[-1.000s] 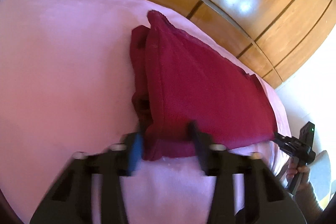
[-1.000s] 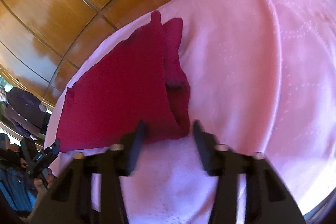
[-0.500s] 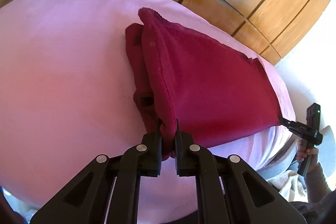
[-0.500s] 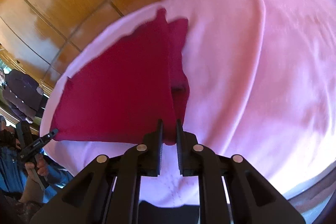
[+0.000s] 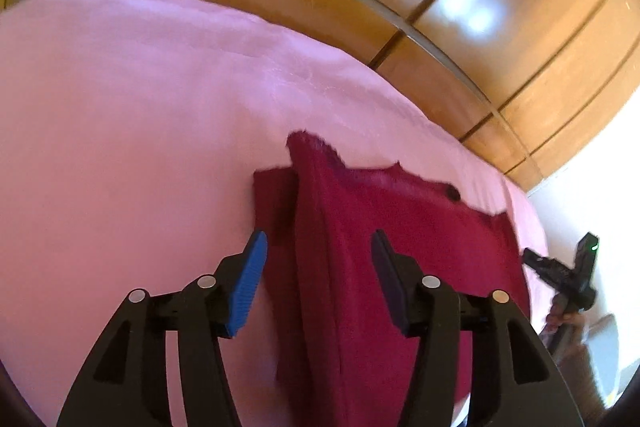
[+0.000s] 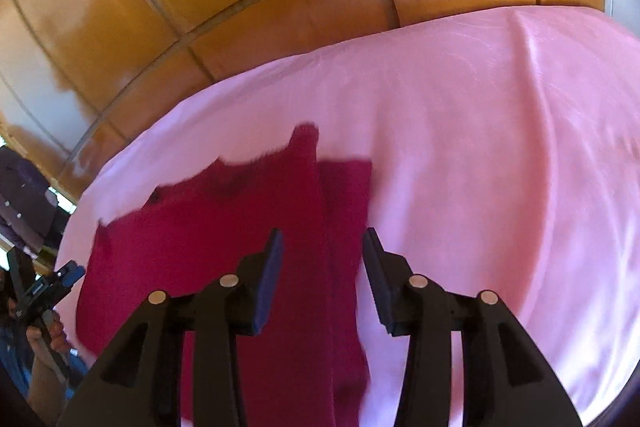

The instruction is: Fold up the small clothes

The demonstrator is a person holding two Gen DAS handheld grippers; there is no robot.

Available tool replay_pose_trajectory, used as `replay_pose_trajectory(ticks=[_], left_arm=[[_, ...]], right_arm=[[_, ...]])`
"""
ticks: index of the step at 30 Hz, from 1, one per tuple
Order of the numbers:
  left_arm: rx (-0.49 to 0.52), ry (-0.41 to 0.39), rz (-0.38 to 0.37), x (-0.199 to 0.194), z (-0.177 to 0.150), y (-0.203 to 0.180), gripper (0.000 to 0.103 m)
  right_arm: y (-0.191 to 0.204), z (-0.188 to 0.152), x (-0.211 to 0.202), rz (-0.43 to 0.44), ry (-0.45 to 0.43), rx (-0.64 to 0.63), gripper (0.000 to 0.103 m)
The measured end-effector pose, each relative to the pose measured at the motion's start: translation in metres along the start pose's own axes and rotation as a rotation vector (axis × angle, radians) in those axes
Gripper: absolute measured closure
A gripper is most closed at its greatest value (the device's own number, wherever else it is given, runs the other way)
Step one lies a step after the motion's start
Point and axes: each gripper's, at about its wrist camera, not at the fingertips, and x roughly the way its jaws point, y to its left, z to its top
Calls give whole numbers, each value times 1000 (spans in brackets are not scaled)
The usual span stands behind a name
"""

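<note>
- The left gripper (image 5: 318, 267) has its jaws opening; the two fingers stand apart with the dark red garment (image 5: 392, 267) seen in the gap between them, but neither pad presses on the cloth, so it has hold of nothing.
- The left finger carries a blue ribbed pad (image 5: 246, 285); the other pad is dark.
- In the left wrist view the dark red garment lies on the pink cloth (image 5: 140, 131), spreading from the centre toward 4 o'clock and down to 6 o'clock.
- A lengthwise ridge runs from a point near the centre down between the fingers, with a narrower layer of the same fabric just beside it on the 9 o'clock side.
- The right gripper (image 6: 322, 267) also has its jaws opening; its fingers are apart, the garment (image 6: 200, 247) shows in the gap, and no pad is closed on it.
- In the right wrist view the garment lies from the centre toward 8 o'clock, its folded strip passing down between the fingers to 6 o'clock; the far edge is ragged and blurred.
- The pink cloth (image 6: 500, 147) fills the area from 12 to 5 o'clock there.
- Glossy wooden panels (image 6: 240, 7) rise behind the covered surface, at 12 o'clock in both views.
- At 4 o'clock in the left wrist view the other gripper appears, held by a hand (image 5: 560, 319); in the right wrist view a hand (image 6: 46, 337) at 8 o'clock holds its counterpart.
- A person in dark clothing (image 6: 24, 199) stands at 9 o'clock in the right wrist view.
</note>
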Motion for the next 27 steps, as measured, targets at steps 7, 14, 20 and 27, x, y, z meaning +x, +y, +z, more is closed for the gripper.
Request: replay_pose_trajectory(ticks=[7, 14, 20, 27], left_arm=[[62, -6, 71, 35, 27, -14, 96], [131, -129, 88, 14, 36, -31, 98], [113, -120, 155, 38, 58, -24, 98], [185, 40, 352, 92, 61, -22, 96]], right_arm=[[18, 24, 34, -47, 17, -68, 96], [30, 36, -4, -20, -105, -108, 97], [24, 55, 28, -63, -84, -61, 97], [-20, 46, 84, -144, 40, 109, 92]])
